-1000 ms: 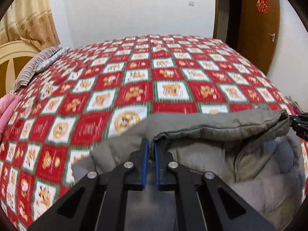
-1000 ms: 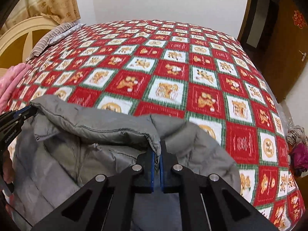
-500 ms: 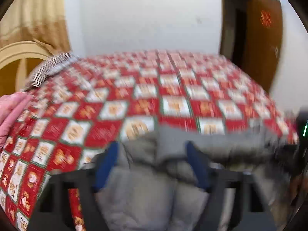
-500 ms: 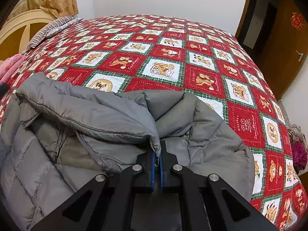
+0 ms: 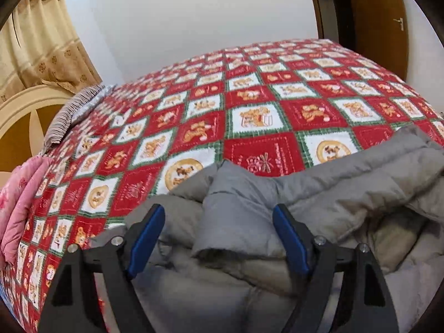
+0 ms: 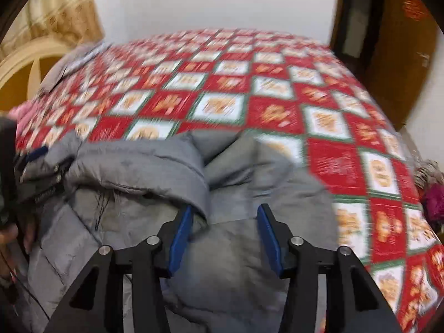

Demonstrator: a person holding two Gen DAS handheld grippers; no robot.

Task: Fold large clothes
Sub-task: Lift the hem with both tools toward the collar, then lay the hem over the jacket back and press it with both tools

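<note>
On the quilt [image 5: 249, 116]: grey jacket [image 5: 319, 194] | both hand-held grippers [image 5: 219, 238] [image 6: 224, 233] spread wide | writing seemingly unreadable

Both grippers spread wide, gripping nothing
Left gripper [image 5: 219, 222] has its blue-padded jaws far apart, pointing forward and slightly down; right gripper [image 6: 224, 222] likewise has its jaws parted, its view motion-blurred

Wide stretch of red-and-white checkered bed quilt [image 5: 249, 105] beyond rumpled grey padded jacket [image 5: 347, 183] lies free. Obstacles at left edge: pink folded blanket [image 5: 19, 194], striped pillow [image 5: 72, 113], cream arched headboard [image 5: 25, 102].
</note>
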